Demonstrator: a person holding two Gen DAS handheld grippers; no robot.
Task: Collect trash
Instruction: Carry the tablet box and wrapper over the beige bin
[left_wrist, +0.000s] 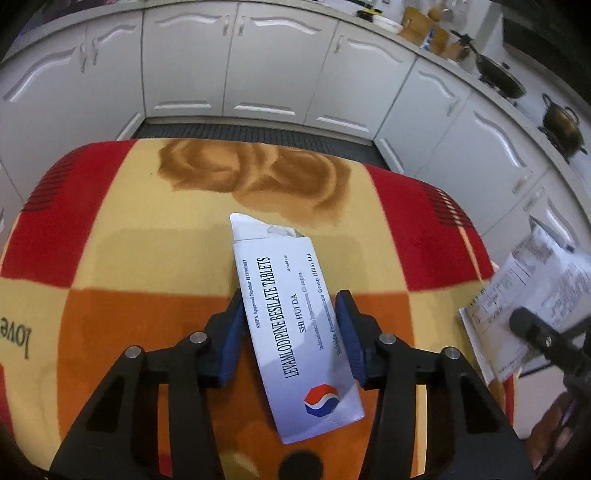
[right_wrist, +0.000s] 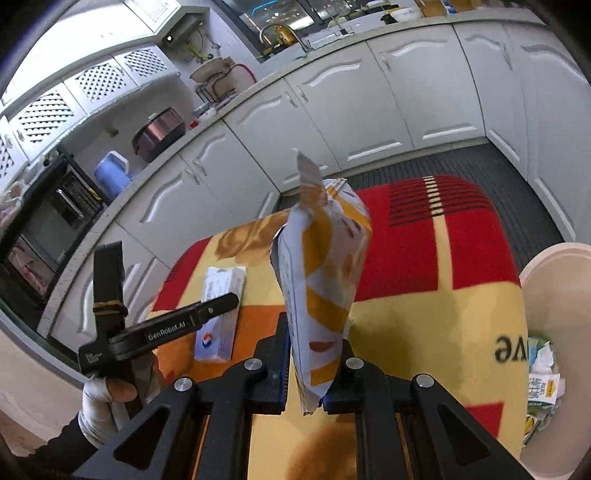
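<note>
A white tablet box (left_wrist: 295, 325) printed "Levamlodipine Besilate Tablets" lies flat on the red, yellow and orange blanket (left_wrist: 129, 258), its far flap open. My left gripper (left_wrist: 290, 306) is open, with a blue finger on each side of the box; whether the fingers touch it is unclear. My right gripper (right_wrist: 314, 332) is shut on a white and yellow snack bag (right_wrist: 325, 266) and holds it upright above the blanket. In the right wrist view the box (right_wrist: 221, 314) lies to the left under the left gripper (right_wrist: 221, 306). The bag (left_wrist: 532, 295) also shows at the right of the left wrist view.
A beige bin (right_wrist: 554, 280) with crumpled wrappers inside stands at the right edge of the blanket-covered surface. White kitchen cabinets (left_wrist: 240, 62) ring the room, with pots (left_wrist: 561, 122) on the counter. A dark floor mat (right_wrist: 461, 166) lies beyond the blanket.
</note>
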